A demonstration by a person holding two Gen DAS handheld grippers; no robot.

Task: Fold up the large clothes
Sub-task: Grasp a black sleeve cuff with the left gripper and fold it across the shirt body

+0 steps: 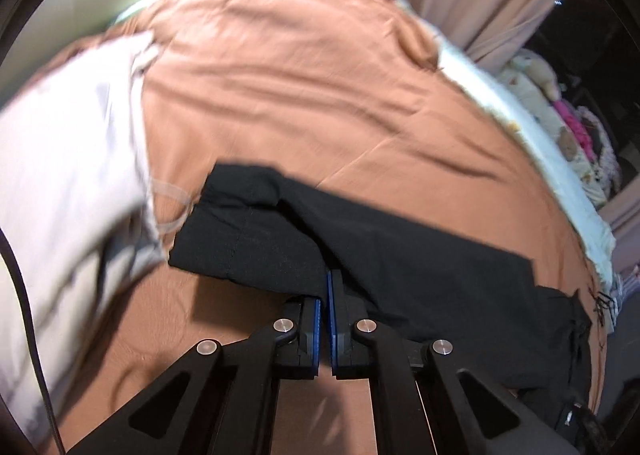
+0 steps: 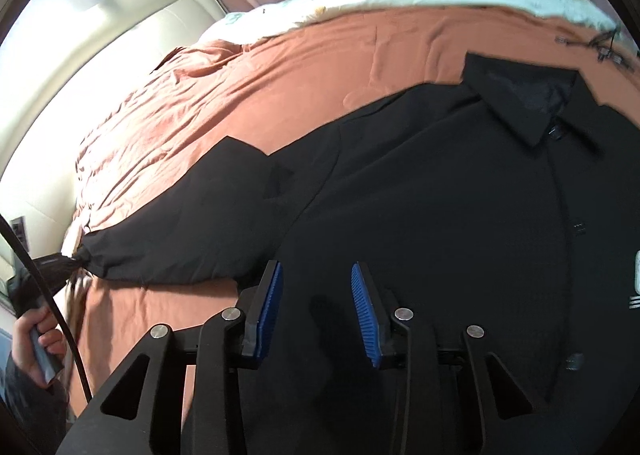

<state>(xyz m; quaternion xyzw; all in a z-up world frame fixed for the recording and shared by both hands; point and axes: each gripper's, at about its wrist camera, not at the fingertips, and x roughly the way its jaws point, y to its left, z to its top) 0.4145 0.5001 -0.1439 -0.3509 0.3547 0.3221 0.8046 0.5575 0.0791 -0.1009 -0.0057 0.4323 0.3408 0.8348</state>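
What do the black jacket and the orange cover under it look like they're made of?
Black jacket: smooth matte woven cloth, probably synthetic; it lies flat with a crisp collar and few wrinkles. Orange cover: soft matte fabric, possibly cotton; it creases finely all over.

Black jacket flat on orange bedspread, collar top-right. R gripper above its front, jaws apart. L gripper pinches sleeve cuff far left; hand on handle.

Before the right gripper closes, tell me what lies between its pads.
Right wrist view: only the black shirt lies beneath the gap of the right gripper; the pads stand apart, not pressing it.
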